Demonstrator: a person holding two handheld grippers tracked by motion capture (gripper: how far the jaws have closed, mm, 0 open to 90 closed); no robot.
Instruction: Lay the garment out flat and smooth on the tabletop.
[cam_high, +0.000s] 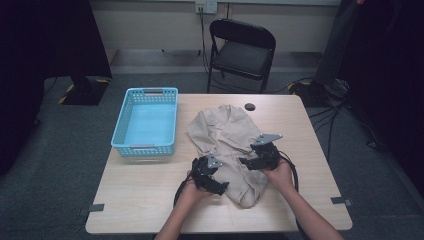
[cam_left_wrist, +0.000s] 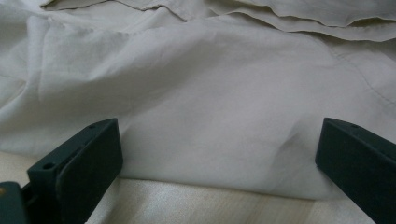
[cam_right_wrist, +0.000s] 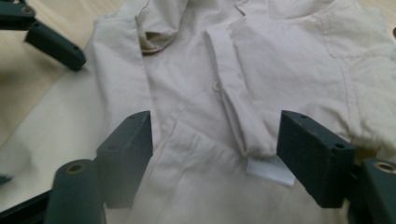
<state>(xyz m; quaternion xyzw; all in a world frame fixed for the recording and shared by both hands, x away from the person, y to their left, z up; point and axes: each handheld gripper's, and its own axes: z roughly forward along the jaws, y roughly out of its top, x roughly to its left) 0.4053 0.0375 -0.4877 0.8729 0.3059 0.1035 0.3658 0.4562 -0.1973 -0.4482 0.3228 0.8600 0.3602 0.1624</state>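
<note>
A close look along the left gripper (cam_left_wrist: 217, 163), whose two black jaws rise from the bottom edge, one at about seven o'clock and one at about four o'clock, standing wide apart with nothing between them. Beyond and between them lies a pale beige garment (cam_left_wrist: 201, 107), softly creased, its folded edge running across the gap. Layered hems of the same cloth cross the top from twelve to two o'clock. A strip of light wooden table (cam_left_wrist: 205, 207) shows at six o'clock, under the cloth's edge.
</note>
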